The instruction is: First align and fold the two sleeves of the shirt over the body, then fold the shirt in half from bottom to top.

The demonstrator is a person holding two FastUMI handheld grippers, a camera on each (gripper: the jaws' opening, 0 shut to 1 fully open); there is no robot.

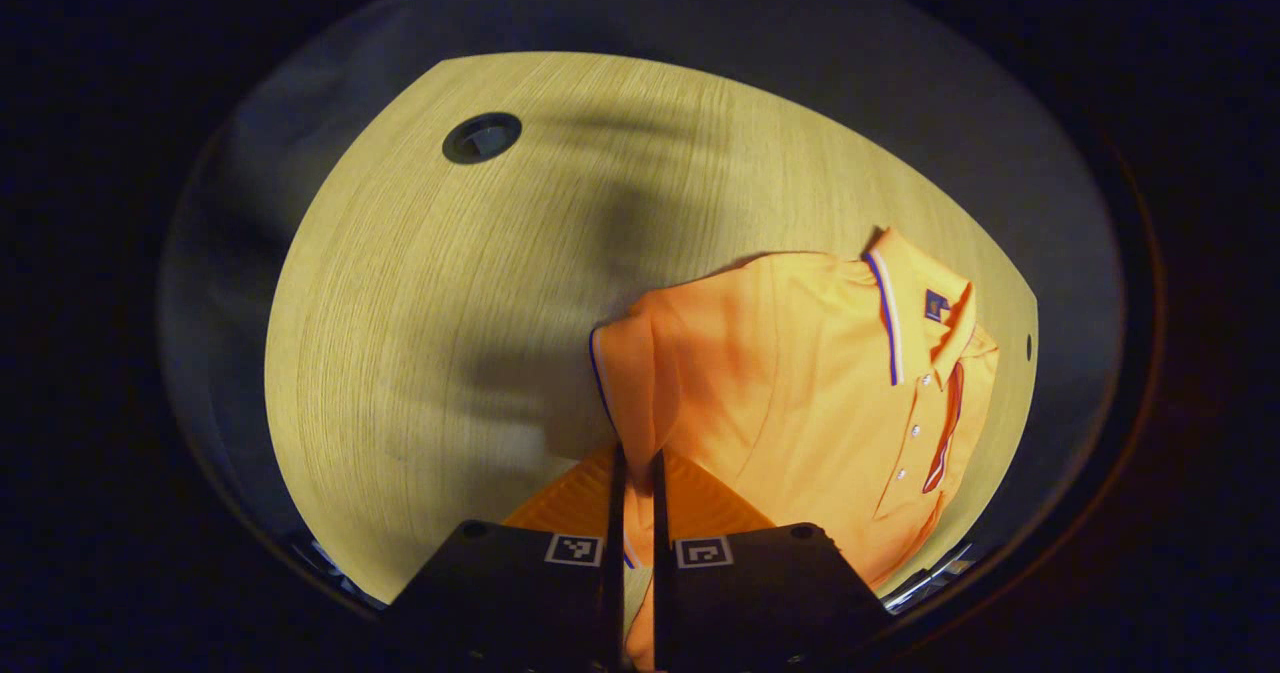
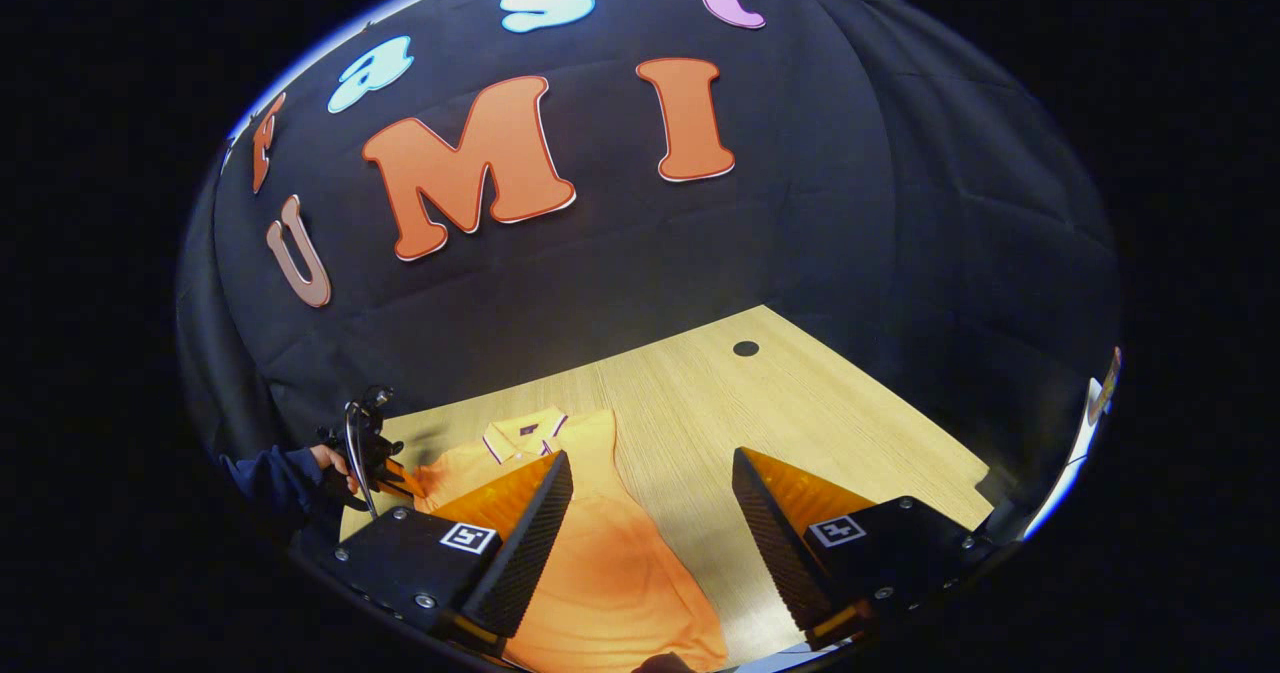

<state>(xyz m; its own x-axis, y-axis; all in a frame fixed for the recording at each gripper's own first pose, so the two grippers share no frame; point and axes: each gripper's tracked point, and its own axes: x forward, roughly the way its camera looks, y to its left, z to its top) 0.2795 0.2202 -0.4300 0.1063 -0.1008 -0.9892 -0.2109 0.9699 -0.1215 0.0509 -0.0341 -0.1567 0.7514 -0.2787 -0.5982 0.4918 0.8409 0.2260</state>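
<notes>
Pale wood-grain table (image 1: 420,333) carries everything, with black booth cloth (image 2: 800,233) hanging behind its far edge and a round dark grommet hole (image 1: 482,137) near its far left corner in the left gripper view. In that view the orange polo shirt (image 1: 800,373) lies toward the table's right edge, its striped collar (image 1: 890,318) and buttoned placket turned to the right. The left gripper (image 1: 634,463) has its jaws drawn almost together, leaving only a thin slit, and both fingers pinch a fold of the shirt's orange fabric at the sleeve (image 1: 625,373), whose dark-trimmed cuff stands just above the fingertips. How much cloth sits between the fingers is hidden by the gripper body at the bottom of the view. In the right gripper view, the same left gripper shows small at the table's left edge, held by a hand (image 2: 335,461) in a dark sleeve, right against the shirt's shoulder; its details are too small to make out. The shirt runs from the collar toward the near edge, its lower part cut off at the bottom. The right gripper (image 2: 650,473) hangs above the table with its jaws spread wide, touching nothing; its left finger overlaps the shirt in view, its right finger is over bare wood.
</notes>
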